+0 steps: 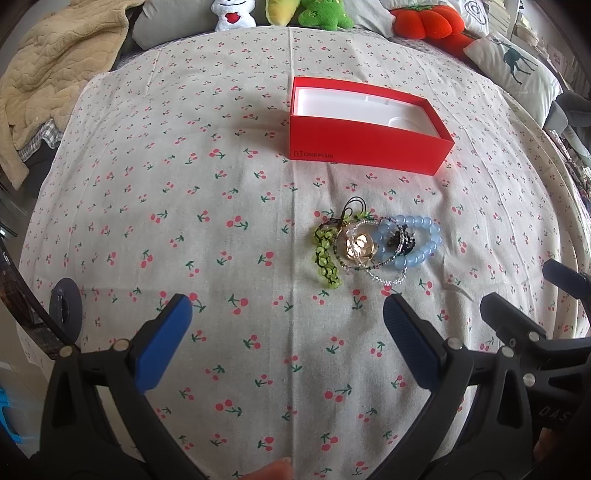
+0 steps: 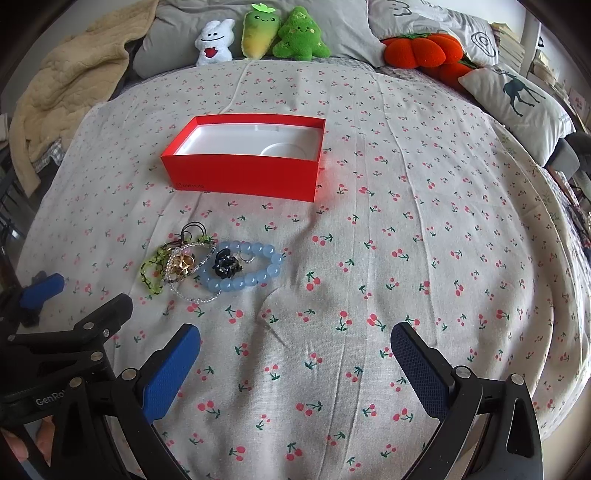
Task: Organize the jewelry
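A small heap of jewelry lies on the cherry-print sheet: a pale blue bead bracelet (image 1: 424, 243) (image 2: 251, 277), a green beaded strand (image 1: 327, 260) (image 2: 151, 271), a gold piece (image 1: 360, 243) (image 2: 183, 264), a black clip (image 1: 402, 240) (image 2: 226, 266) and thin clear-bead strings. Behind the heap stands an open red box (image 1: 369, 147) (image 2: 243, 177) with a white empty inside. My left gripper (image 1: 288, 306) is open, just short of the heap and to its left. My right gripper (image 2: 295, 339) is open too, to the right of the heap, holding nothing.
Plush toys (image 2: 258, 33), an orange pumpkin cushion (image 2: 421, 51) and a deer-print pillow (image 2: 517, 99) line the far side of the bed. A beige blanket (image 1: 55, 74) is bunched at the left edge. Each gripper shows at the side of the other's view.
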`<action>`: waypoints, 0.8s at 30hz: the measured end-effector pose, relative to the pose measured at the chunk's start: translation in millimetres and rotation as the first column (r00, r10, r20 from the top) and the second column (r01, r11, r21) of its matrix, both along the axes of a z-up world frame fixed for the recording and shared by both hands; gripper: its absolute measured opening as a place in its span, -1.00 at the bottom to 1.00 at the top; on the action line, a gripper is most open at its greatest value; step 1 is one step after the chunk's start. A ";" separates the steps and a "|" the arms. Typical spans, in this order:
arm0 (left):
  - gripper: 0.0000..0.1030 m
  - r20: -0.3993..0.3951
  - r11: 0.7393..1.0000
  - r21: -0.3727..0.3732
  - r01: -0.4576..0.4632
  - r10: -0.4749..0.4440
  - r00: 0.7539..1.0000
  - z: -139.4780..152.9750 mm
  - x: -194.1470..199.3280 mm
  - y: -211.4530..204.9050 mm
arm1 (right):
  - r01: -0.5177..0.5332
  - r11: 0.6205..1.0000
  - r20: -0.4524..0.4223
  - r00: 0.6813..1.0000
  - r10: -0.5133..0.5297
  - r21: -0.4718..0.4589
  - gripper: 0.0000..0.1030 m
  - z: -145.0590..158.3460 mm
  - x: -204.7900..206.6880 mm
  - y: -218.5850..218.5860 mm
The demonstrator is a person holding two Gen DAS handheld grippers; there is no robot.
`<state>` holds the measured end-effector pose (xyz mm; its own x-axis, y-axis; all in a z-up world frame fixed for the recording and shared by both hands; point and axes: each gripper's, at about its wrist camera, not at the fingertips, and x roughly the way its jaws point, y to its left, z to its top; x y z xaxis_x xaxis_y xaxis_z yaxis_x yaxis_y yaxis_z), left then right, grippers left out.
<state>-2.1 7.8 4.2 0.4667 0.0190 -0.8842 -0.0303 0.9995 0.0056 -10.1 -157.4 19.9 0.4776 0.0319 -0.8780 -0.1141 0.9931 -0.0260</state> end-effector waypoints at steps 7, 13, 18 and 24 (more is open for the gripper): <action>1.00 0.000 1.000 0.001 0.000 0.000 1.000 -0.2 0.0 0.2 | 0.003 1.000 0.000 1.000 -0.003 0.001 1.00 0.4 0.2 -1.7; 1.00 0.000 1.000 0.001 0.001 -0.001 1.000 -0.3 -0.1 0.3 | 0.001 1.000 -0.001 1.000 -0.001 0.000 1.00 0.5 0.2 -1.7; 1.00 0.000 1.000 0.001 0.001 -0.001 1.000 -0.4 -0.1 0.3 | 0.004 1.000 0.000 1.000 -0.004 0.000 1.00 0.0 0.1 -2.3; 1.00 0.000 1.000 0.002 0.001 -0.001 1.000 -0.3 -0.2 0.5 | 0.004 1.000 -0.001 1.000 -0.004 -0.001 1.00 -0.5 0.4 -3.4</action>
<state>-2.3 8.3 3.9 0.4669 0.0200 -0.8841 -0.0292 0.9995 0.0071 -9.7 -160.8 19.5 0.4769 0.0289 -0.8785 -0.1100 0.9936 -0.0270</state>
